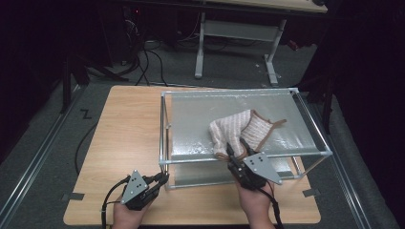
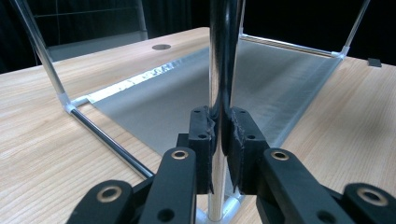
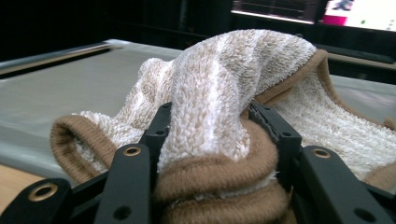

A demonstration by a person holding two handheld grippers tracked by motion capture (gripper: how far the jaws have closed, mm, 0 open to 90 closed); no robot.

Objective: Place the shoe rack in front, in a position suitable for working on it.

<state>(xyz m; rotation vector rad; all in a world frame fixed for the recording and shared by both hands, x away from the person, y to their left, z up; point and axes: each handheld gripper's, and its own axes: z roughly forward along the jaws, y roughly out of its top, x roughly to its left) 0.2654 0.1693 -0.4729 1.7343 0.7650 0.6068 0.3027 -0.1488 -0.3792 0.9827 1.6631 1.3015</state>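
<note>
While the left gripper [image 1: 160, 180] clamps the frame post [image 2: 223, 56], the right gripper [image 1: 237, 148] grips the cloth [image 1: 243, 129].
Cloth bulk lies ahead of the right jaws, on the shelf [image 1: 200, 119].

High view: from above, looking forward and down on the worktop [image 1: 124, 124]. Gripper views: close, low along black fingers [image 2: 201, 140]; metal frame [image 1: 165, 143] shared with high view.

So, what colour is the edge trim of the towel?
Brown; the towel itself is beige-and-white striped. The right gripper view shows it best.
</note>
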